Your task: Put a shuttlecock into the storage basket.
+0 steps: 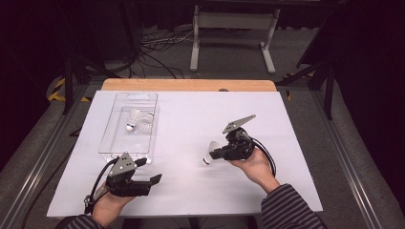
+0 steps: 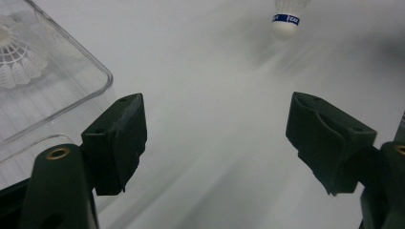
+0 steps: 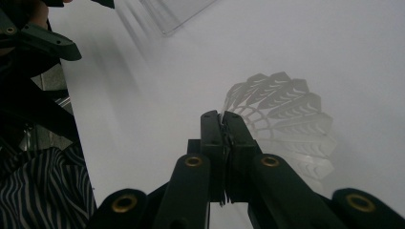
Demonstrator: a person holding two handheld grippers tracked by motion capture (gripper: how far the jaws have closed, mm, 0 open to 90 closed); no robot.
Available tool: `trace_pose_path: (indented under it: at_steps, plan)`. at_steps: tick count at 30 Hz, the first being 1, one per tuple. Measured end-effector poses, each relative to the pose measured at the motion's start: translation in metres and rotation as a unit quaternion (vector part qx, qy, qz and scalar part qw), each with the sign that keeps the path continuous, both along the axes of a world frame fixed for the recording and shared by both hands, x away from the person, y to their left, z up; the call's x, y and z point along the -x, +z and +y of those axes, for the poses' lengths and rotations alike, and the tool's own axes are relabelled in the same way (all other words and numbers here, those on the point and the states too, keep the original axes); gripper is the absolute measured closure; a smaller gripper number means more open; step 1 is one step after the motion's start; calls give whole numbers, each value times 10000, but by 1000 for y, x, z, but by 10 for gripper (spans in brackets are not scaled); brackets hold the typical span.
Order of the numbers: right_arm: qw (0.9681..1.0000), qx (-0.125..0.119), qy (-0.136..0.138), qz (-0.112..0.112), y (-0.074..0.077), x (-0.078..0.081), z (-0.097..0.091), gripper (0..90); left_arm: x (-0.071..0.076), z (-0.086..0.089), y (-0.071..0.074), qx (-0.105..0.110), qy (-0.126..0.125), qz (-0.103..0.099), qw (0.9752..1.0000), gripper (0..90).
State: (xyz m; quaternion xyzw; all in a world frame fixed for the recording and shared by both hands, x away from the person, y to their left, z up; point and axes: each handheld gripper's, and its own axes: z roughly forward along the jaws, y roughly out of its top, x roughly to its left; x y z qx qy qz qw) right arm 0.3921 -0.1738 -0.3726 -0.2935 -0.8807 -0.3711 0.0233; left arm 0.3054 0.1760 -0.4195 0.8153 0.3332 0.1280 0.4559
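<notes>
We find the right gripper (image 1: 213,153) near the tabletop's (image 1: 191,191) centre, fingers clamped on a shuttlecock's (image 1: 210,150) skirt. The left gripper (image 1: 152,171) sits near the front-left corner, fingers apart, beside the clear tray (image 1: 108,138) holding two shuttlecocks (image 1: 138,121).

A tray (image 1: 109,138) lies left of centre on the tabletop (image 1: 191,191), with two shuttlecocks (image 1: 137,121) inside its upper half. Just below the tray's lower edge are the left tongs (image 1: 149,172). Right of centre, well apart from the tray, the right tongs (image 1: 213,153) pinch a third shuttlecock (image 1: 210,151), its feathers between the jaws.
</notes>
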Motion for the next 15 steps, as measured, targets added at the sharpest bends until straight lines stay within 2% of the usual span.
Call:
trace_pose_path:
  at_steps: [10,15]
  plan:
    - [9998,-79,155,14,1,6,6,884,-4,-17,9,-15,-207,-52,9998,230]
    - [9997,-113,233,29,0,6,10,884,-9,-28,11,95,-392,91,9991,231]
